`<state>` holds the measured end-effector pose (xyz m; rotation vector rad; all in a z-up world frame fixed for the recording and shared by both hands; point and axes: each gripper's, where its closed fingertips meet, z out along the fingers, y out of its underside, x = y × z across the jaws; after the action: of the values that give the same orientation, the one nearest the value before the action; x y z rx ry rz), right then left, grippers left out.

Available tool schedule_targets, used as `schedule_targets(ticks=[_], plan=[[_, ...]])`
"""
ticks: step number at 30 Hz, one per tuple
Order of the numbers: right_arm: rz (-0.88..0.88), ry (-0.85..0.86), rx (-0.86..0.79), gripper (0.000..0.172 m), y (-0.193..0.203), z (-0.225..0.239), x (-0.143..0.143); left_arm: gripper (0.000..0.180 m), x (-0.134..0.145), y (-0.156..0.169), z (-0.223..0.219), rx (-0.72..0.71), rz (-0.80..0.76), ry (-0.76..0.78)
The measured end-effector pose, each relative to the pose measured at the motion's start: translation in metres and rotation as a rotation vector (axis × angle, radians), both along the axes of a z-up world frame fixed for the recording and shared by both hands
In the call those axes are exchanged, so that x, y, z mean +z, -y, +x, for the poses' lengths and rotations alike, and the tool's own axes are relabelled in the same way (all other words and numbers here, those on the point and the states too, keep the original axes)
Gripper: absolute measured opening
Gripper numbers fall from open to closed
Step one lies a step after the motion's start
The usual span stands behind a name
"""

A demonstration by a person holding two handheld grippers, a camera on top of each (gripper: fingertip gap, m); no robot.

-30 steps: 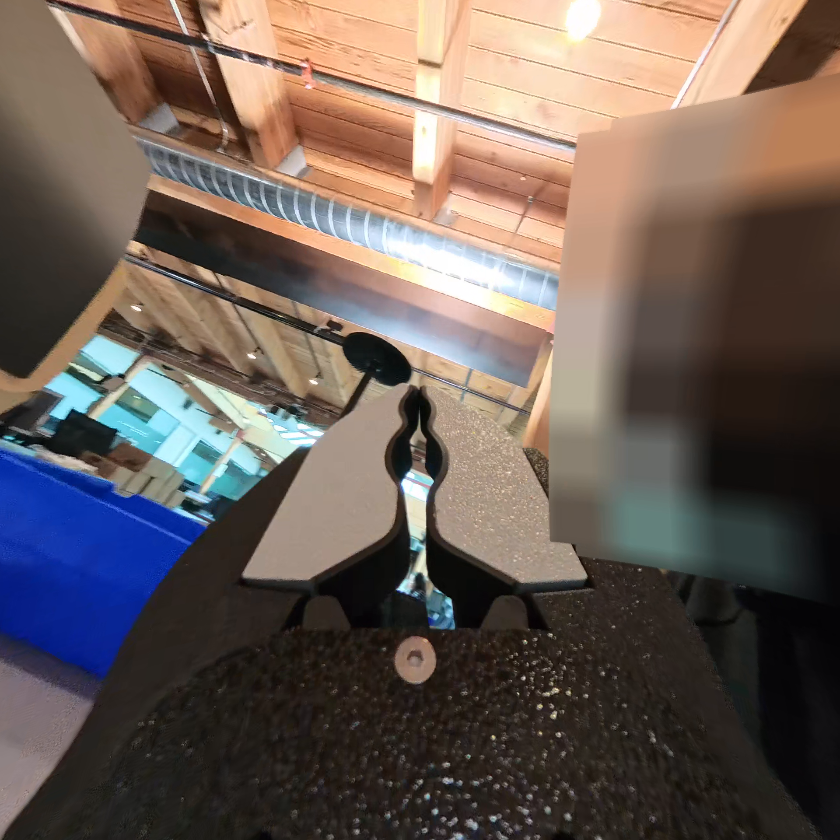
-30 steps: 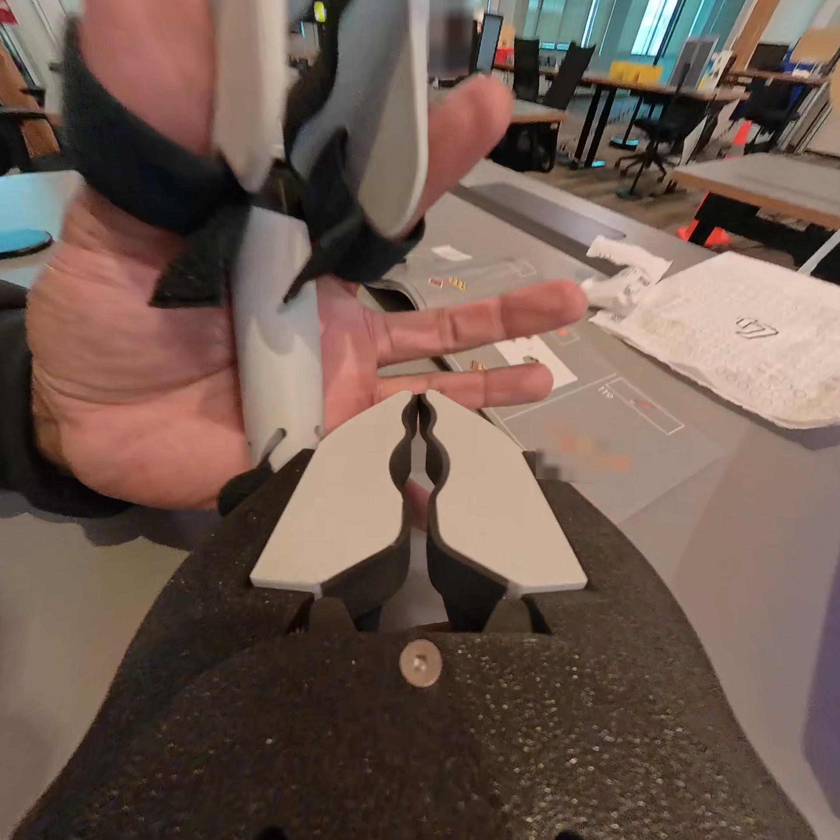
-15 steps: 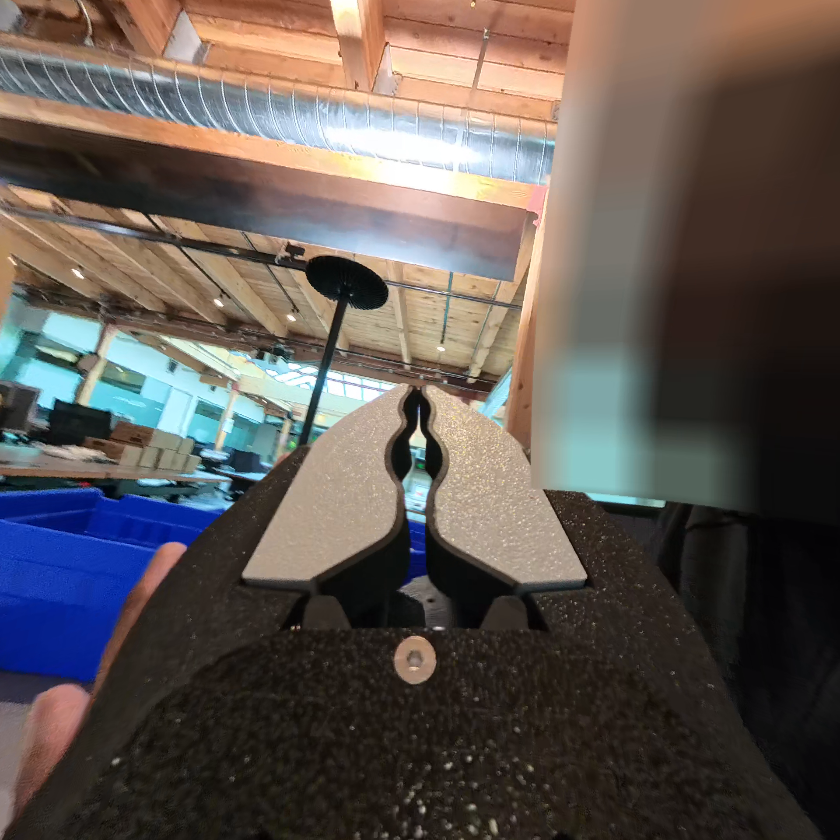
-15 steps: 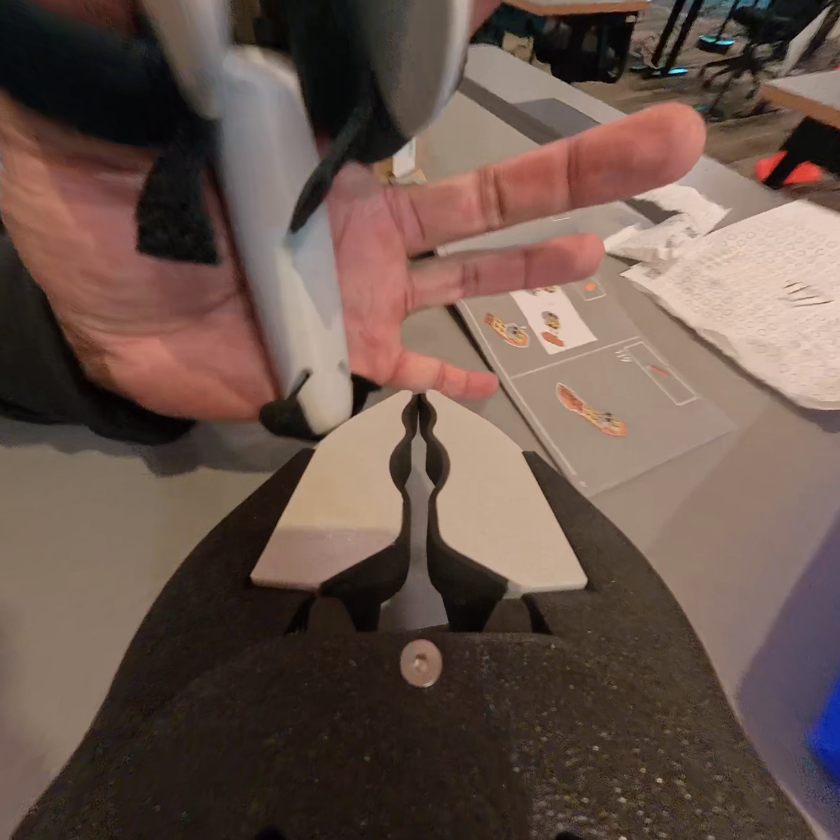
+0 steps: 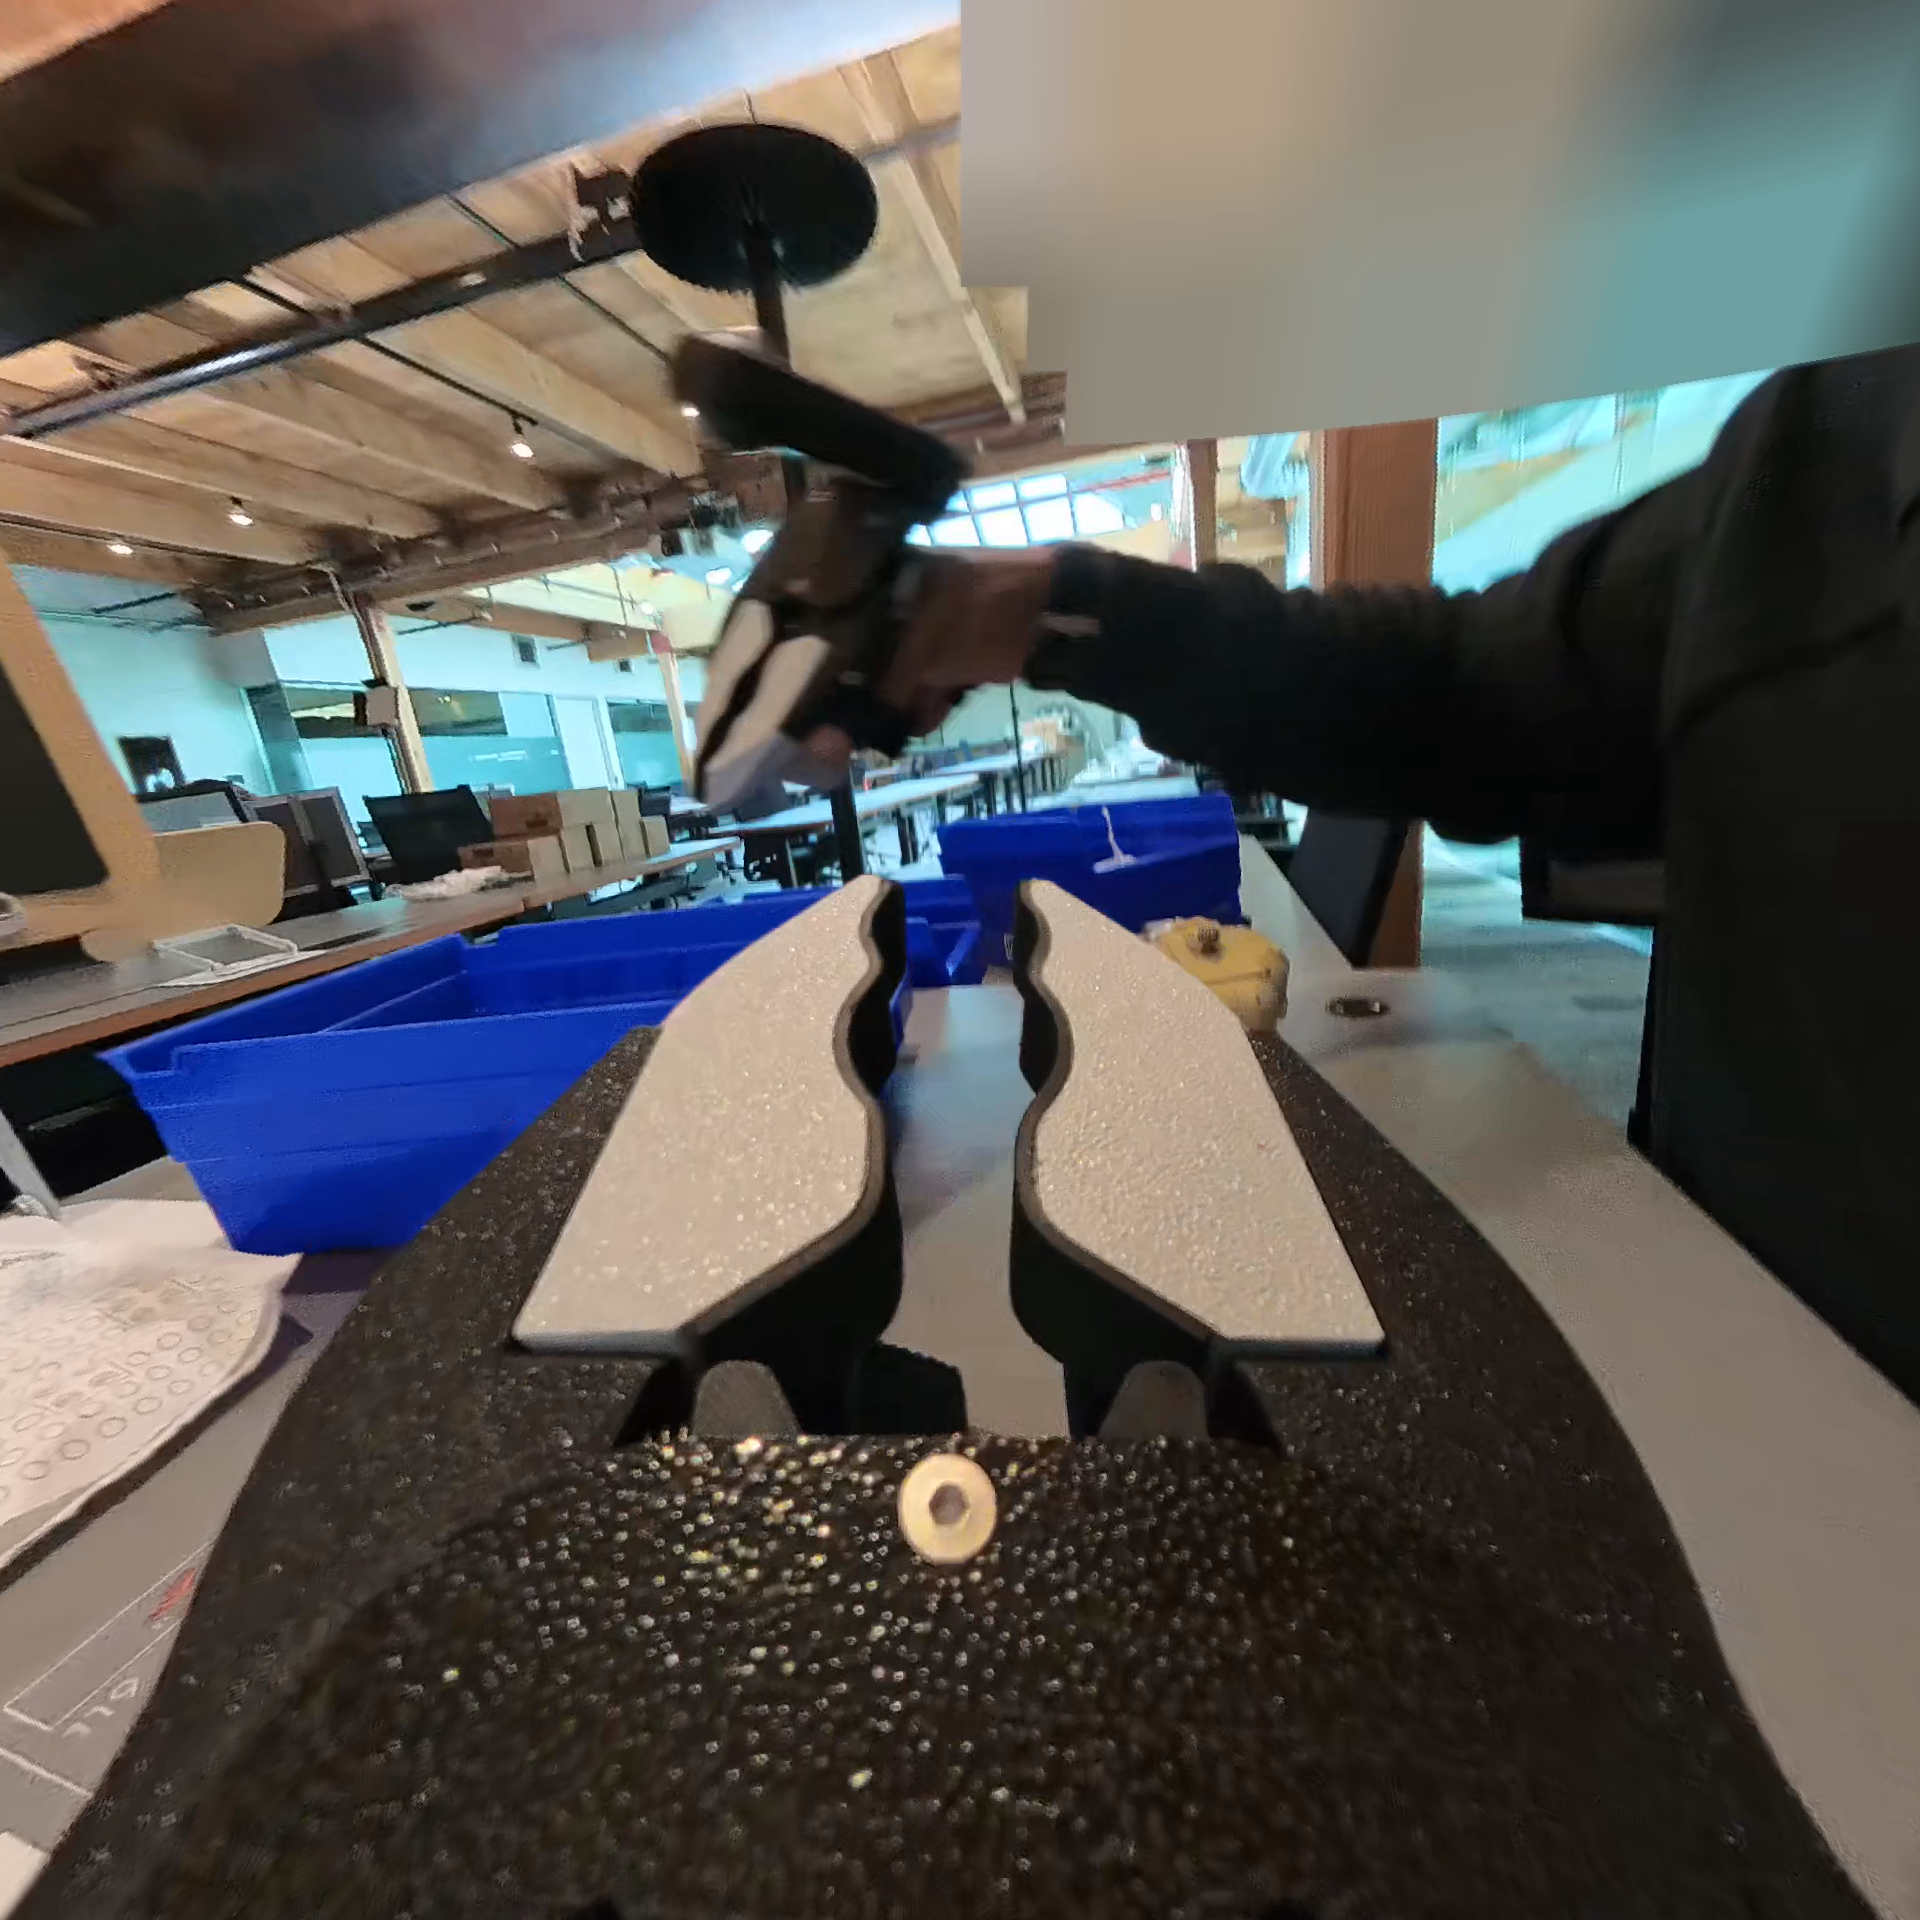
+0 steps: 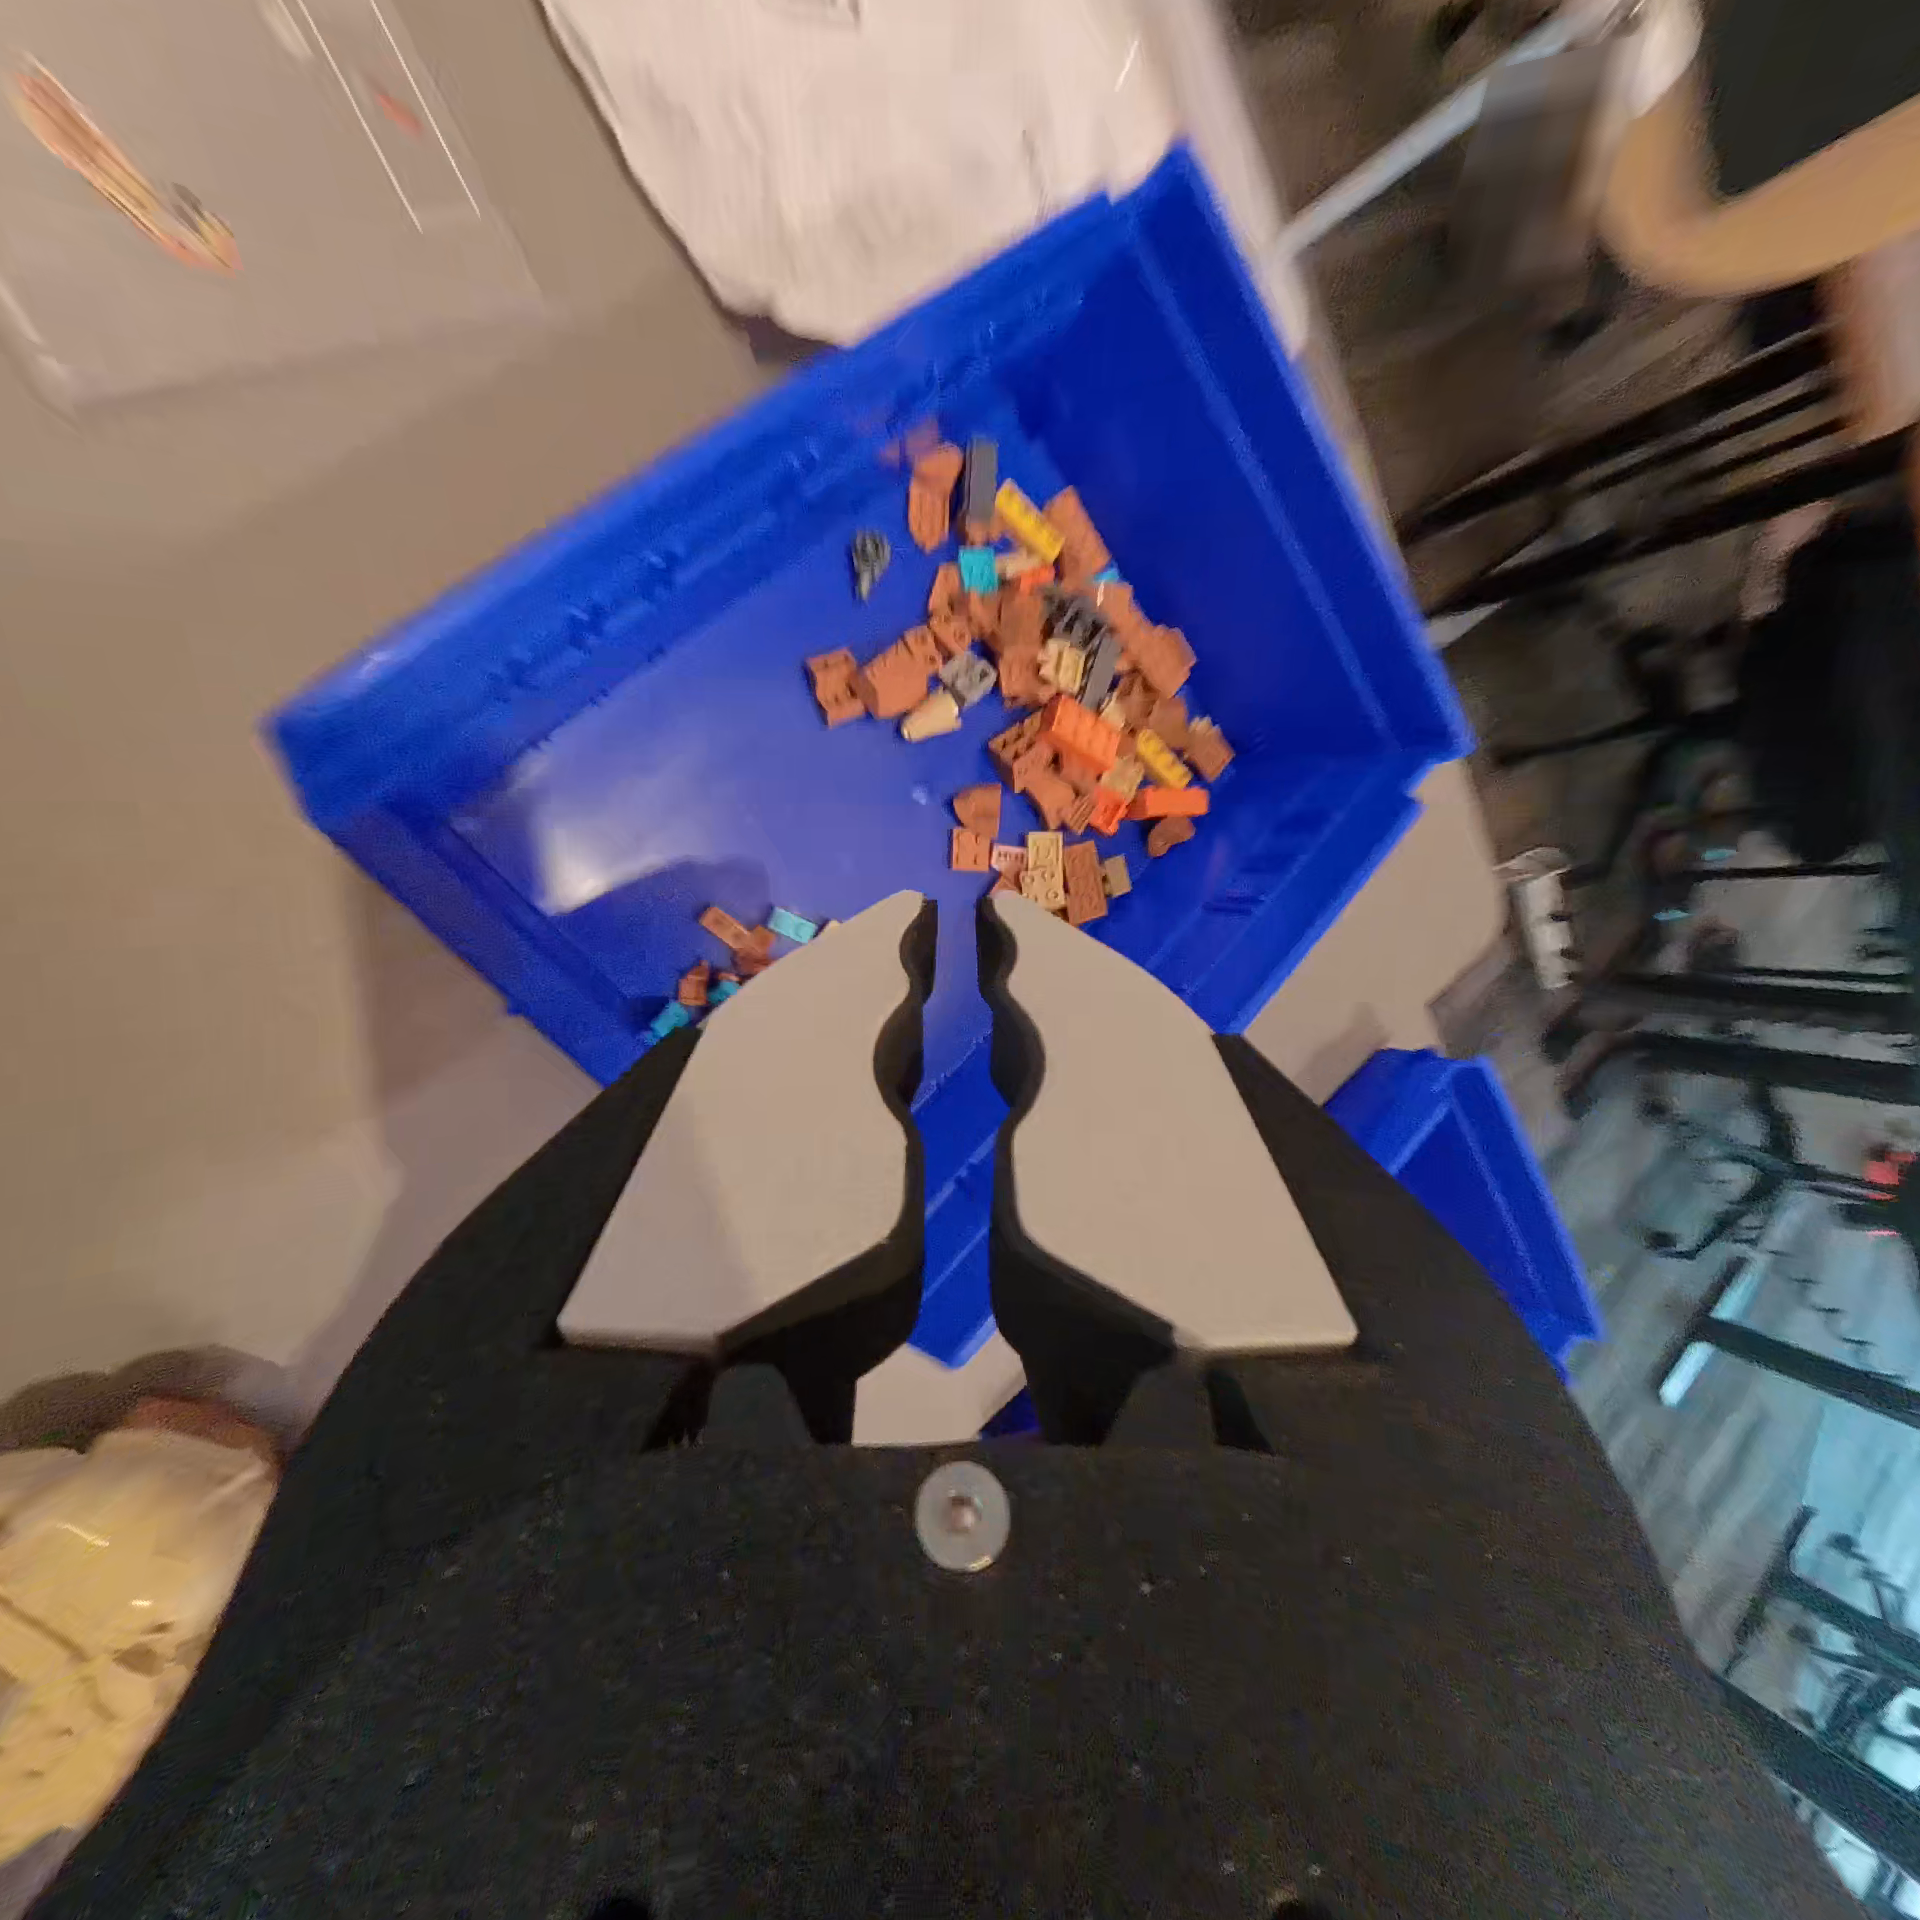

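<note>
In the left wrist view my left gripper (image 5: 948, 902) is open and empty, held low over the grey table (image 5: 1475, 1122), with blue bins (image 5: 436, 1049) just ahead and a yellow object (image 5: 1226, 961) to its right. The right gripper (image 5: 764, 675) shows farther off in a person's hand, raised above the bins. In the right wrist view my right gripper (image 6: 956, 912) is slightly open and empty. It hangs above a blue bin (image 6: 644, 665) that holds several small toy bricks (image 6: 1049, 675), mostly brown and orange.
White printed paper sheets (image 6: 862, 145) lie beyond the bin and also show at the left of the left wrist view (image 5: 114, 1340). A second blue bin (image 6: 1465, 1174) sits by the table edge. A cream bag (image 6: 94, 1590) lies at lower left. A black-sleeved arm (image 5: 1455, 665) crosses at right. Some 25 cm of space lies between my two pairs of fingers.
Both grippers were shut and have opened, on nothing. The left view swung down from the ceiling to the table and bins. The right view swung from a hand to above the brick bin.
</note>
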<state>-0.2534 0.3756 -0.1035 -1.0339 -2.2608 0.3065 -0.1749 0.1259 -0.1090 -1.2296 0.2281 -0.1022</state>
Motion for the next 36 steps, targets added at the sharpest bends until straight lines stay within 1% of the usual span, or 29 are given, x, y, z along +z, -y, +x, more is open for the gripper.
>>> schedule_targets(ticks=[2, 4, 6, 9, 12, 14, 18, 25, 36], plan=[[-0.014, 0.18, 0.004, 0.007, -0.021, -0.024, -0.027, 0.019, -0.01, -0.005, 0.01, -0.005, -0.035, -0.062], [0.035, 0.353, -0.014, 0.007, -0.041, -0.043, -0.055, 0.019, -0.018, -0.009, 0.016, -0.009, -0.063, -0.108], [0.075, 0.492, -0.034, 0.008, -0.055, -0.058, -0.08, 0.019, -0.022, -0.01, 0.017, -0.007, -0.082, -0.122], [0.115, 0.628, -0.051, 0.009, -0.066, -0.071, -0.106, 0.019, -0.023, -0.01, 0.009, 0.002, -0.088, -0.083], [0.135, 0.692, -0.082, 0.011, -0.074, -0.079, -0.124, 0.019, -0.02, -0.008, 0.0, 0.01, -0.079, -0.017], [0.147, 0.729, -0.101, 0.013, -0.08, -0.081, -0.132, 0.019, -0.018, -0.007, -0.005, 0.01, -0.073, 0.018], [0.158, 0.779, -0.123, 0.016, -0.086, -0.079, -0.142, 0.019, -0.018, -0.006, -0.006, 0.005, -0.071, 0.038], [0.151, 0.787, -0.129, 0.016, -0.085, -0.085, -0.147, 0.019, -0.02, -0.008, -0.002, 0.005, -0.085, 0.011], [0.163, 0.828, -0.144, 0.019, -0.086, -0.083, -0.159, 0.019, -0.02, -0.009, -0.003, 0.007, -0.088, 0.021]])
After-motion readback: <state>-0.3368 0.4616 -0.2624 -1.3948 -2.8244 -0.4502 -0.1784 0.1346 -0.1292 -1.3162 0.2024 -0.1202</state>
